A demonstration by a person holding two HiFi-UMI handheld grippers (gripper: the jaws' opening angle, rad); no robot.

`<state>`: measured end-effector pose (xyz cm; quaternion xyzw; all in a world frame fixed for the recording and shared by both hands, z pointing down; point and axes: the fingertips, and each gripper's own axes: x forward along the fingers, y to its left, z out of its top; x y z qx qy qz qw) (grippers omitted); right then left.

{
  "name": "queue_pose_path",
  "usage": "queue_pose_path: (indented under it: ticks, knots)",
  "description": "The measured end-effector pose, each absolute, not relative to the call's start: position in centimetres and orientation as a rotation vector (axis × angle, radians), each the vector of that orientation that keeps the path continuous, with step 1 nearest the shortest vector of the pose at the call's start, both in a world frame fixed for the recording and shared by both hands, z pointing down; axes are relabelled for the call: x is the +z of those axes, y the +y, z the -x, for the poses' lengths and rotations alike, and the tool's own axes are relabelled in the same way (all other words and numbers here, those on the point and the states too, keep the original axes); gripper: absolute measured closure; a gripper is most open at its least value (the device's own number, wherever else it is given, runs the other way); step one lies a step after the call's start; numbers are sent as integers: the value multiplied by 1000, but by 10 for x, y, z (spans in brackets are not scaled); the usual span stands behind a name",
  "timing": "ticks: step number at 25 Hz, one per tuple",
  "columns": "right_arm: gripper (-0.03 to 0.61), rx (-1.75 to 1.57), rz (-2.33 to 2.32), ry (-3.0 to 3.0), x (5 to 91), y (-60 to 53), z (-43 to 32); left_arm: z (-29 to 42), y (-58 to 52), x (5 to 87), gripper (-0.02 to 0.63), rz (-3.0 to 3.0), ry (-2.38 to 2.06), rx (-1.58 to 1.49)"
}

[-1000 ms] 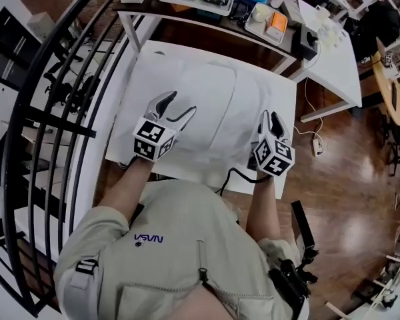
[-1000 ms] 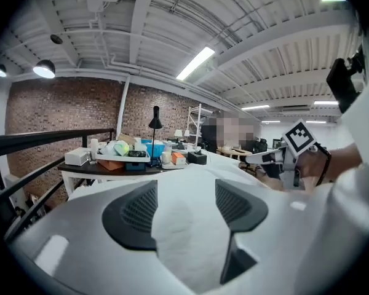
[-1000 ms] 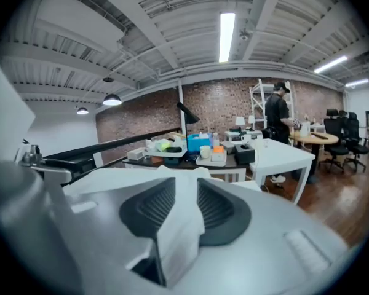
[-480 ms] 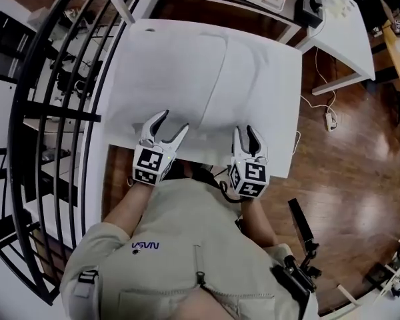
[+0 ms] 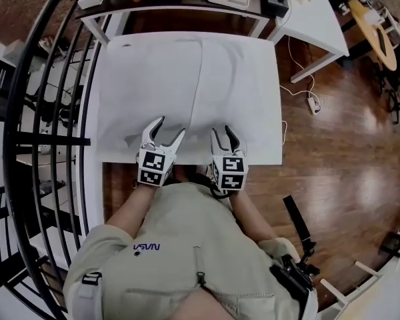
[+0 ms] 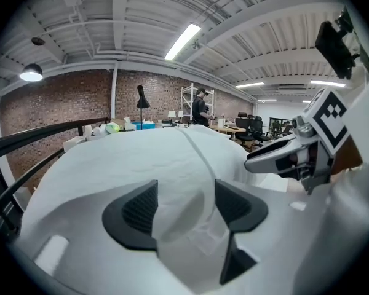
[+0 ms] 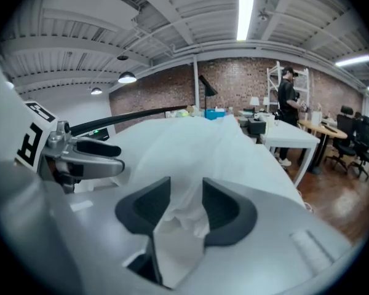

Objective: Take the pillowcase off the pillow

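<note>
Basically, the pillowcase (image 5: pixel 153 79) runs away ahead, near edge loose inside the spread left hand-held gripper (image 5: pixel 171 125) and the opening right hand-held gripper (image 5: pixel 223 131).

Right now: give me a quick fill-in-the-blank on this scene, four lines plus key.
1. The pillowcase is ___ in colour.
2. The left tongs are ___, with pillowcase fabric between them.
3. The floor beside the table is made of ___.
4. The wall at the back of the room is ___.
Missing words: white; open; wood; brick.
</note>
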<state>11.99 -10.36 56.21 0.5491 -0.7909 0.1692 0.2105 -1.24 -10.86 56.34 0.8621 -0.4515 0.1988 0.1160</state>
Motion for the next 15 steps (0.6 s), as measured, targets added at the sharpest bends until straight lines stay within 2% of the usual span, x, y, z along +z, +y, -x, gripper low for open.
queue_pose_path:
  ticks: [8,11,15]
  knots:
    - [414,521,-1560,-2139,569,-115,-126,12,-127,574,364,-2496,-1338,615]
    - [414,535,-1550,-2114,575,-122,-125,11,-134,578,409,-2492,-1339,647]
    - [473,511,-1550,-2072,579,-126,-125,11,-135,578,510,-2506,-1332,659]
